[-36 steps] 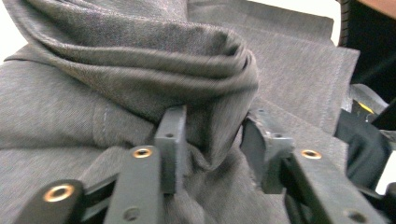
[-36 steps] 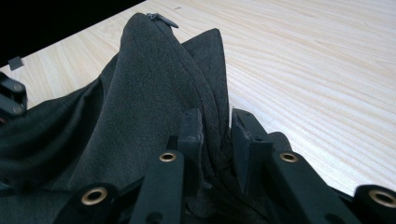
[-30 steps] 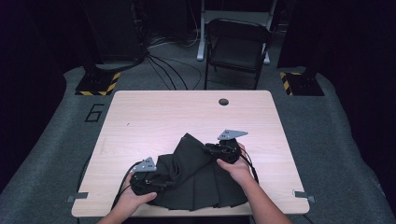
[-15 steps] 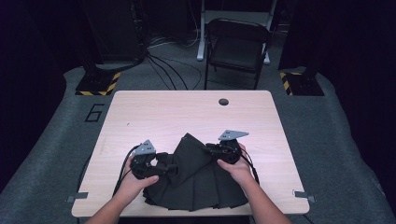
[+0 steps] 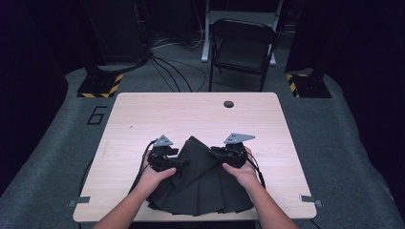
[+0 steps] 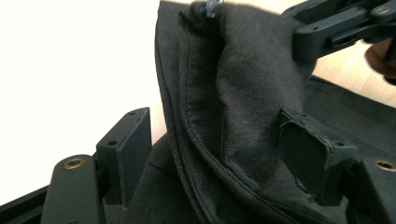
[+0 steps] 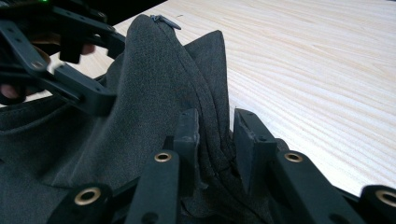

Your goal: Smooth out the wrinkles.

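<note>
High view: the dark garment (image 5: 200, 183) lies at the table's (image 5: 191, 114) near edge. Left gripper (image 5: 173, 161) has just been spreading, seam between its jaws, unpressed. Right gripper (image 5: 217, 153) pinches a fold.

— What sits between the left gripper (image 6: 219, 158) jaws?

— A fold of dark garment (image 6: 233, 93), its stitched edge running down between them. The jaws stand wide and have just been opening; the left pad is clear of the cloth, the right one perhaps brushes it, hard to tell.

— And beyond?

— The right gripper (image 6: 336, 25) at the top right, on the cloth's far end, over the pale table (image 6: 70, 60).
</note>
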Motion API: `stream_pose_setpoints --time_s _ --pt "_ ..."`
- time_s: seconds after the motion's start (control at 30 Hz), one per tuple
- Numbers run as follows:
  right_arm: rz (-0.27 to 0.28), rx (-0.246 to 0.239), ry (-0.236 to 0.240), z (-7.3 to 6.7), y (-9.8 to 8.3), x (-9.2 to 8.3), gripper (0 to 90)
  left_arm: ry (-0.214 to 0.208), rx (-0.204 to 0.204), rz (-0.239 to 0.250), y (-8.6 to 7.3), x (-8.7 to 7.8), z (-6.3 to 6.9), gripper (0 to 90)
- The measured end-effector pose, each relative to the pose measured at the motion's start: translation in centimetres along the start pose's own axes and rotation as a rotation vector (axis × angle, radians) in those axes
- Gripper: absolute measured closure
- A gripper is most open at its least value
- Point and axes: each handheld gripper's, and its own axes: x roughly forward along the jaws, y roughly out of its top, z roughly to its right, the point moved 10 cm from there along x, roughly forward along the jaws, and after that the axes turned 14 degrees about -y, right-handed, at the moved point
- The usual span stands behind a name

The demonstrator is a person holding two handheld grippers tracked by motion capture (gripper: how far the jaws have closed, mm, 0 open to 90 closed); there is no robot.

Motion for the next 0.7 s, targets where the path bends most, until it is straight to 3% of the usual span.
stream_pose_setpoints --time_s 0.23,0.33,0.47,0.53,0.7 --pt "0.004 -0.006 0.000 0.0 0.0 -0.1 69.6 -0.005 -0.017 -0.010 -0.6 1.0 -0.2 24.8" --pt "0.007 -0.003 -0.001 0.0 0.0 -0.1 68.5 -0.026 -0.015 -0.020 -1.1 1.4 -0.1 24.9" --pt "0.011 -0.001 -0.002 -0.1 0.0 -0.2 66.3 -0.048 -0.023 -0.011 -1.2 1.5 0.3 28.8" --pt "0.013 0.000 -0.005 0.0 0.0 -0.2 64.8 -0.078 -0.024 -0.013 -1.2 1.5 0.5 32.1" --pt "0.027 0.014 -0.011 0.2 0.3 -0.4 58.4 -0.084 -0.020 -0.008 -1.0 1.4 0.8 39.8"
